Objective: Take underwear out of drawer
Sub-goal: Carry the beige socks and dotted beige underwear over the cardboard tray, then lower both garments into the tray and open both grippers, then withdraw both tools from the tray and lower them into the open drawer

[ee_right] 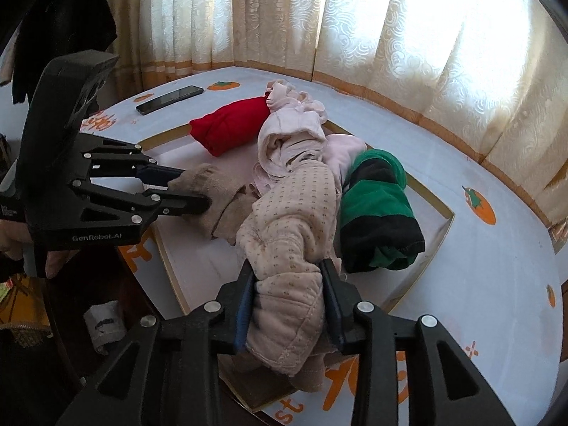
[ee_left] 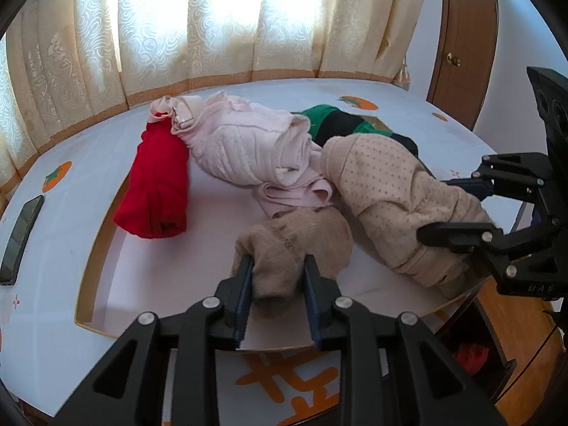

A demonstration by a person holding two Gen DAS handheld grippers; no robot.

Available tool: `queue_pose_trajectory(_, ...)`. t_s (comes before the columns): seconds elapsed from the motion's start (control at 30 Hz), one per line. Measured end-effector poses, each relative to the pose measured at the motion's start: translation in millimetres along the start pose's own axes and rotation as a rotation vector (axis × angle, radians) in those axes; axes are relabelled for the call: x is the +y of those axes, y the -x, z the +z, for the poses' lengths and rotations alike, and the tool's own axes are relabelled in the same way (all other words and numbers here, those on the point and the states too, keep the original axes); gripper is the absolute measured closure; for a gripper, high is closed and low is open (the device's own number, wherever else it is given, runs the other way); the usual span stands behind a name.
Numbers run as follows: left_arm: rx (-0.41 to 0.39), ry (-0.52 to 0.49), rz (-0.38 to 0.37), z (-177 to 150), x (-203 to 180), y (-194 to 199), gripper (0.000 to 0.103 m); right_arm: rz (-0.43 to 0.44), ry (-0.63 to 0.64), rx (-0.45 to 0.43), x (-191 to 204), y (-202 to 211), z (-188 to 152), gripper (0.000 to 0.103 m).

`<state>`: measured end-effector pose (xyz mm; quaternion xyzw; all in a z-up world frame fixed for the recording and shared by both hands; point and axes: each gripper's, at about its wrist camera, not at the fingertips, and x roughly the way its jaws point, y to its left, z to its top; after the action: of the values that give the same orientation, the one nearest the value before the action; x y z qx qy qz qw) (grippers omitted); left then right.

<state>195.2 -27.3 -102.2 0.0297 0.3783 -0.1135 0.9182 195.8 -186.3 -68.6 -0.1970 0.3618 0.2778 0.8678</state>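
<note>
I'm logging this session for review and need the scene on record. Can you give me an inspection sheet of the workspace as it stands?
Surface: shallow drawer set in a table with an orange-print cover.
Job's things: red roll, pink bundle, green-and-black roll, tan knit piece, dotted beige garment.
Clutter: phone on the cover.
Grippers: left gripper fingers clamp the tan knit piece; right gripper fingers clamp the dotted beige garment.
Cables: nothing seen.
Surroundings: cream curtains, wooden door.
</note>
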Motion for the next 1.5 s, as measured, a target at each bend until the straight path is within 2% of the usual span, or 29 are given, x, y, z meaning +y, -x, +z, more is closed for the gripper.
queue_pose_trajectory(0.23,0.001,-0.001,0.004,0,0,-2,0.074,-0.004,-0.008,-0.008,1,0,-1,0.064)
queue_pose_trajectory(0.53,0.000,-0.008,0.001,-1,-1,0,0.069,-0.010,-0.041,-0.024,-5,3,-3,0.053)
queue_pose_trajectory(0.7,-0.004,-0.007,-0.001,-2,-2,1,0.057,-0.023,-0.040,-0.034,-3,4,-4,0.046)
queue_pose_trajectory(0.83,-0.009,-0.017,0.005,-3,-5,3,0.053,-0.029,-0.050,-0.040,-4,5,-5,0.044)
queue_pose_trajectory(0.9,-0.014,-0.017,0.008,-2,-6,4,0.043,-0.029,-0.060,-0.041,-6,5,-6,0.040)
queue_pose_trajectory(0.93,-0.017,-0.016,0.009,-2,-6,5,0.041,-0.029,-0.062,-0.041,-7,4,-6,0.039)
queue_pose_trajectory(1.0,-0.022,-0.013,0.017,-1,-6,7,0.030,-0.029,-0.068,-0.043,-8,5,-7,0.039)
queue_pose_trajectory(1.13,-0.027,-0.011,0.019,-2,-6,12,0.028,-0.036,-0.072,-0.057,-6,11,-9,0.035)
queue_pose_trajectory(1.2,-0.034,-0.007,0.023,-3,-7,14,0.015,-0.043,-0.075,-0.062,-4,14,-12,0.034)
queue_pose_trajectory(1.27,-0.048,-0.002,0.026,-5,-7,18,0.008,-0.048,-0.074,-0.068,-2,17,-14,0.033)
queue_pose_trajectory(1.5,-0.066,0.006,0.014,-10,-8,28,0.005,-0.059,-0.063,-0.096,10,34,-24,0.032)
